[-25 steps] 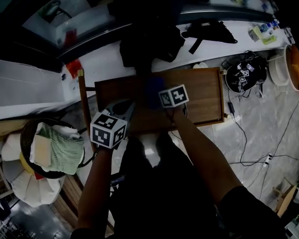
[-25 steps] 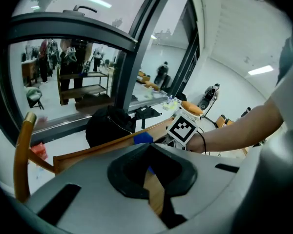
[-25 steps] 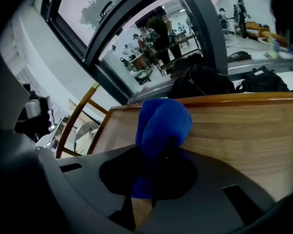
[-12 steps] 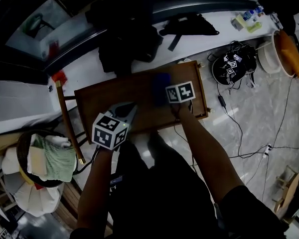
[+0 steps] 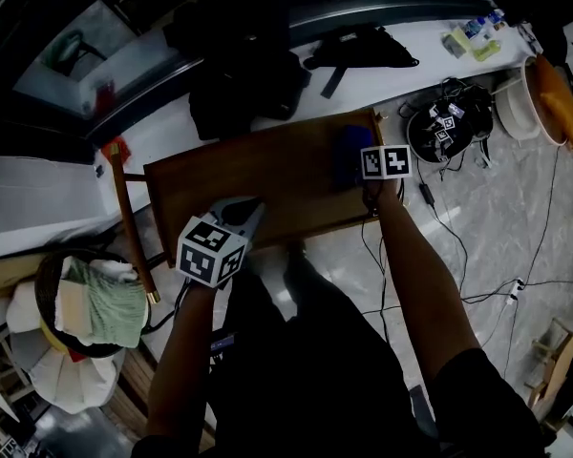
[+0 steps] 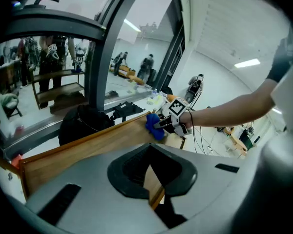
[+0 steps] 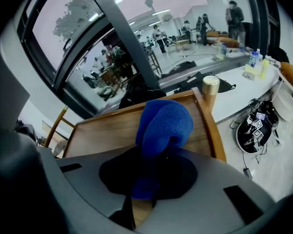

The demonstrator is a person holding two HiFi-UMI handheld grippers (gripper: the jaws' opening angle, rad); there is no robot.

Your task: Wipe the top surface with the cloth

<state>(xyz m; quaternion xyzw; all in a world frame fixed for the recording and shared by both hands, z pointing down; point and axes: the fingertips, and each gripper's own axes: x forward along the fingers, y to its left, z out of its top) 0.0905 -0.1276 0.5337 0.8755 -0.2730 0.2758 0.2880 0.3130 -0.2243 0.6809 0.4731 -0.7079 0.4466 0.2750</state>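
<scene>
Blue cloth (image 5: 351, 156), in the head view, has slid from the middle of the wooden worktop (image 5: 258, 184) to its right end under the right gripper (image 5: 361, 165), so that stretch looks wiped. In the left gripper view, the left gripper (image 6: 154, 191) has its jaws nipping the near rim. In the right gripper view, the jaws are clamped on the bunched cloth.

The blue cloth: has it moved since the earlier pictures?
Yes. The blue cloth slid from the middle of the wooden top to its right end.
</scene>
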